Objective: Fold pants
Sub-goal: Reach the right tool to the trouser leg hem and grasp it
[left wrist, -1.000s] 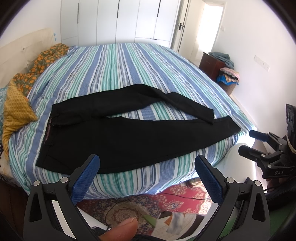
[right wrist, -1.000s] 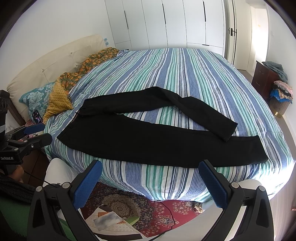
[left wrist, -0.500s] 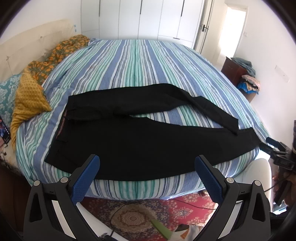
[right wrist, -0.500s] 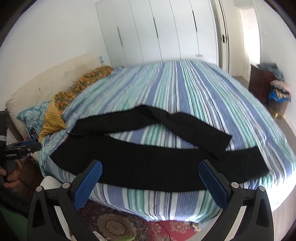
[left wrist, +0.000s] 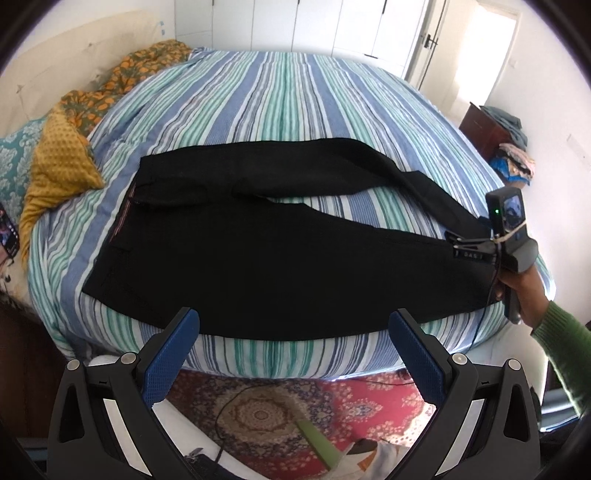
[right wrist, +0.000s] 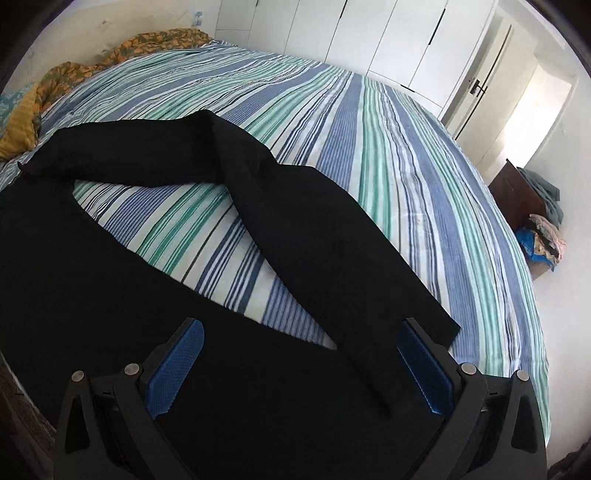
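Observation:
Black pants (left wrist: 280, 258) lie flat on the striped bed (left wrist: 280, 107), waistband to the left, legs spread to the right; the far leg bends and its cuff overlaps the near leg. My left gripper (left wrist: 293, 345) is open and empty, off the bed's near edge. My right gripper (right wrist: 301, 360) is open, low over the leg ends, its jaws standing either side of the far leg's cuff (right wrist: 402, 350). It also shows in the left wrist view (left wrist: 456, 242) at the cuffs on the right.
Yellow and orange bedding (left wrist: 62, 162) is piled at the bed's left. A red patterned rug (left wrist: 295, 410) lies below the near edge. A dark cabinet with clothes (right wrist: 532, 206) stands at the right wall. White wardrobes (right wrist: 369, 33) are behind.
My right gripper moved forward and down from well back to just over the leg cuffs. My left gripper came a little closer to the bed. Both stayed open.

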A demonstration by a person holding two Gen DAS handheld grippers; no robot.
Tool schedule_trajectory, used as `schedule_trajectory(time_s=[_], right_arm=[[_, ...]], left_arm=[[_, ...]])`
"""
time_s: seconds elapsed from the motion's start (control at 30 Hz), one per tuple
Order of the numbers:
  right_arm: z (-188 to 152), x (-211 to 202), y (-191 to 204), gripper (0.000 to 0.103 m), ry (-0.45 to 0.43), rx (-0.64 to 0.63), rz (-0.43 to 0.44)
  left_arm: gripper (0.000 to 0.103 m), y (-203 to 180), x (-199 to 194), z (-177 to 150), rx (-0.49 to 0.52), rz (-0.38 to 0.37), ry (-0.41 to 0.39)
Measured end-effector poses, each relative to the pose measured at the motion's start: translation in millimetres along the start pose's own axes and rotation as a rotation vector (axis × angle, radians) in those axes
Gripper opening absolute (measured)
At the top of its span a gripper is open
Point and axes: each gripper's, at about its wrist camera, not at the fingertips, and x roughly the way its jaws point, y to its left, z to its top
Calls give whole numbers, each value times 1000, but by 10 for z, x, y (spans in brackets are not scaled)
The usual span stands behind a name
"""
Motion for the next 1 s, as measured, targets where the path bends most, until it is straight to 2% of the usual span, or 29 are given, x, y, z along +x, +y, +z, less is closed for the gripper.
schedule_trajectory(time_s=[0.1,0.2,0.23,0.27,0.3,0.33,0.43,0.53,0.57,0.6,0.67,0.7,0.77,0.8,0.9,1.0], right_arm=[[117,318,148,101,5,-54,-29],[155,577,226,91,34,-112,-64],[156,645,229,81,46,-125,-73],[154,703,216,55,62,-134,-78],[155,741,183,34,80,-136,-84],[165,751,128,7,90,-129,-96],[339,526,-177,8,69,-62,-79],[790,319,-680,8,35,-41,-92],[1008,311,-911,13,28,-33,-112],[1246,362,-1161,22,41,-19,-128],[1647,544,-1731,87,87,52,-161],[1768,598,-2009,95,86,95,-214],[1855,643,-2486,95,115,195,-375],[1822,609,-2682,95,117,265,-407],[1511,411,-3042,95,60,458,-360],[1040,372,-3102,95,66,528,-292]], left_arm=[[102,20,73,11,-1,-2,14],[102,29,122,11,0,0,19],[102,37,149,10,-4,-1,25],[102,49,181,8,-9,-1,34],[102,59,208,5,-15,1,45],[102,74,230,4,-20,4,54],[102,96,269,9,-33,10,68],[102,57,295,30,-30,4,67],[102,32,302,37,-23,2,66],[102,1,304,39,-13,2,66],[102,-71,279,39,6,1,58],[102,-101,255,38,15,2,51],[102,-138,211,29,30,9,32],[102,-144,199,25,33,13,29],[102,-120,247,37,21,1,49],[102,-127,302,67,20,-16,76]])
